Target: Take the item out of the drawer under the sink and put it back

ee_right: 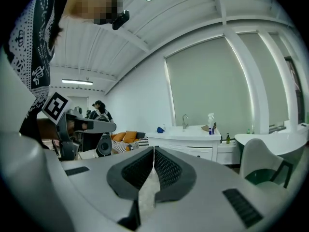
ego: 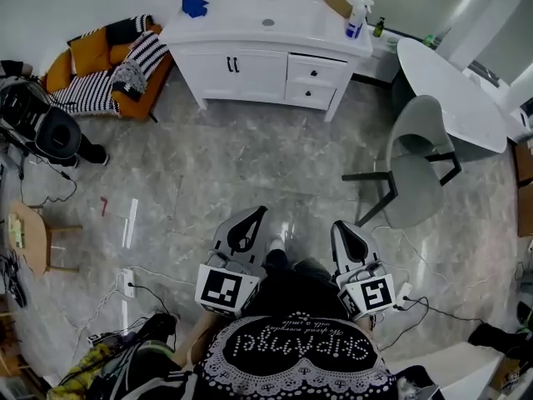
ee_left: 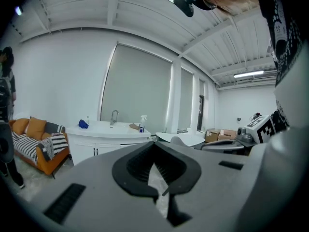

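Pointing near-level toward far-off sink cabinet (ego: 225, 75): left gripper (ego: 249, 217), right gripper (ego: 342, 227), jaws pressed together, empty.

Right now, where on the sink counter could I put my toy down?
The counter is bare in front of the blue cloth, left of the basin. The right end is crowded with a brown thing and a spray bottle.

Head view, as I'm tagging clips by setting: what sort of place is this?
Probably a staged, home-style studio room: a white sink vanity stands beside an orange sofa, with a round white table and chair.
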The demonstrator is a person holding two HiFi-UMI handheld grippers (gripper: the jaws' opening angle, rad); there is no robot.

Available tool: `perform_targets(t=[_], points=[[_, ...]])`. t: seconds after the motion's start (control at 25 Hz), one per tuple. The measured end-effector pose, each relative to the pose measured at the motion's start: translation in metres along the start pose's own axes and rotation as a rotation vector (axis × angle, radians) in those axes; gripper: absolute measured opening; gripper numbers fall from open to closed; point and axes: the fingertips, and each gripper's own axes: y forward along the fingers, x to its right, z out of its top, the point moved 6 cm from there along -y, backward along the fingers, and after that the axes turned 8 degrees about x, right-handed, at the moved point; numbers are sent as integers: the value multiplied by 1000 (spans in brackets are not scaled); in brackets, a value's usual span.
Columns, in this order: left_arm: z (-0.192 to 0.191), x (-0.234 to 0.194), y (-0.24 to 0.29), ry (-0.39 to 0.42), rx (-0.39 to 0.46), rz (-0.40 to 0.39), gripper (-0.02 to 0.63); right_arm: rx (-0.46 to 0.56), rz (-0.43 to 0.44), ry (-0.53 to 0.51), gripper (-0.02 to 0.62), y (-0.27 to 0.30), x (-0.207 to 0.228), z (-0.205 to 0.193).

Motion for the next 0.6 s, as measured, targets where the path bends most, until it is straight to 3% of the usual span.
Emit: perform_targets(t=[0.6], points=[[-6, -26, -22, -21, -53, 32, 3, -15, 22, -19, 18, 24, -20, 3]])
